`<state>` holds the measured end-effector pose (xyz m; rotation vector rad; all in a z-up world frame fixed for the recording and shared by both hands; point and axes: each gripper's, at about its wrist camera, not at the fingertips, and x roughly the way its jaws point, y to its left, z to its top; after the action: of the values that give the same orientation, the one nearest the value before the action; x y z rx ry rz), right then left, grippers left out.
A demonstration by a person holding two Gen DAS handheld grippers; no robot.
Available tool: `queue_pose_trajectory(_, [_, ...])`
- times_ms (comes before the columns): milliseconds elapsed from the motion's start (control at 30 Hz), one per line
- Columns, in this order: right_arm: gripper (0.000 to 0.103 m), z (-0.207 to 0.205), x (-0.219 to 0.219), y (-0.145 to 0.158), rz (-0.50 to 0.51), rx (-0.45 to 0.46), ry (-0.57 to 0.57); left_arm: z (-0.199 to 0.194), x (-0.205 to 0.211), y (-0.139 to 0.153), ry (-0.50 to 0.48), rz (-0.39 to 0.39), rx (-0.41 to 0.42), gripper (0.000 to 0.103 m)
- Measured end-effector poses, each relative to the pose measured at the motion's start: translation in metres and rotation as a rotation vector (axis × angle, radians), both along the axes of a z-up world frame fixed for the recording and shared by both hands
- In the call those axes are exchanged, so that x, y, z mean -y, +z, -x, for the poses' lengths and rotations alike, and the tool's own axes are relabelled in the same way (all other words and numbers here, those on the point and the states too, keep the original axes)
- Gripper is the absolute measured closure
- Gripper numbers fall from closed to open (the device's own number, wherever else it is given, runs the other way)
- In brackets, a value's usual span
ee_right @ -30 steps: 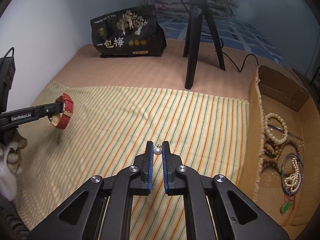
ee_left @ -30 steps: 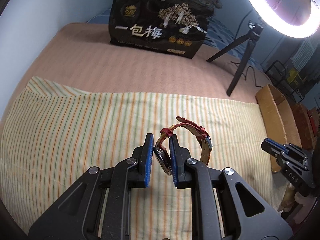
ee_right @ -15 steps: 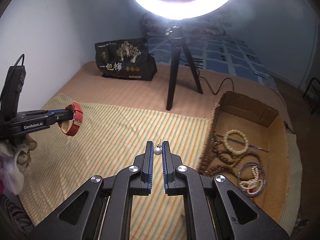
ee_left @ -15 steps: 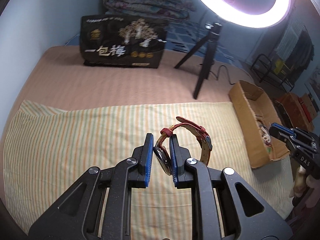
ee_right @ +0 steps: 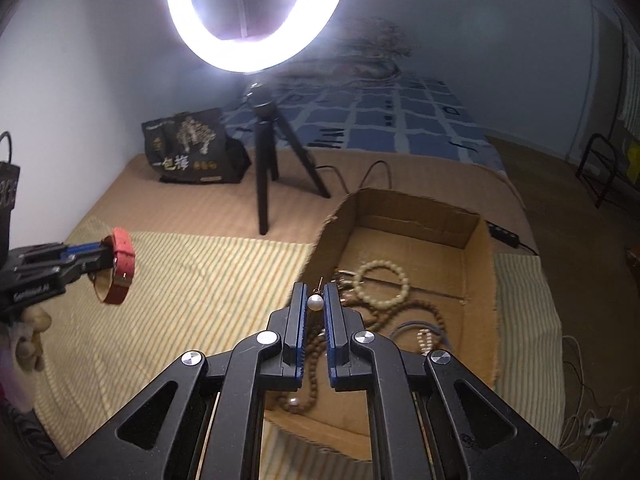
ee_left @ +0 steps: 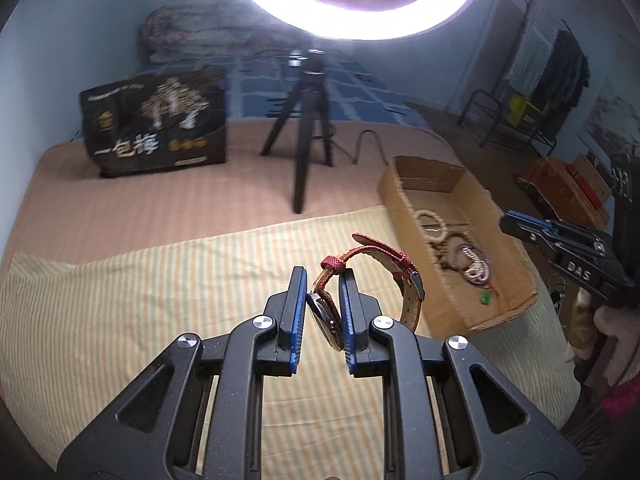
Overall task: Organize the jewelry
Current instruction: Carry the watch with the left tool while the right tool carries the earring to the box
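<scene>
My left gripper (ee_left: 322, 280) is shut on a watch with a red strap (ee_left: 400, 276), held above the striped cloth (ee_left: 120, 300); the watch also shows in the right wrist view (ee_right: 119, 272). My right gripper (ee_right: 315, 294) is shut on a pearl earring (ee_right: 315, 302) and hovers over the near left rim of the cardboard box (ee_right: 478, 280). The box holds bead bracelets (ee_right: 382, 284) and necklaces. In the left wrist view the box (ee_left: 404, 188) lies right of the cloth, with my right gripper (ee_left: 512, 226) beyond it.
A ring light on a black tripod (ee_right: 264, 184) stands behind the cloth. A black printed bag (ee_left: 154, 132) sits at the back left. A cable (ee_right: 504, 236) runs behind the box. The bed edge drops off on the right.
Both grippers have swung right toward the cardboard box. The right gripper with the earring has come from over the cloth to over the box rim. Both grips are unchanged.
</scene>
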<state>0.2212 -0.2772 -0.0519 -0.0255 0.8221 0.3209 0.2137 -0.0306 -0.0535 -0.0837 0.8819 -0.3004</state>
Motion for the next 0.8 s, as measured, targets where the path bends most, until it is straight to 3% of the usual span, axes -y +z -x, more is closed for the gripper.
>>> queue_pose_trajectory(800, [0.096, -0.047, 0.065, -0.008, -0.004, -0.004, -0.116, -0.017, 0.118, -0.011, -0.164, -0.002, 0.003, 0.088])
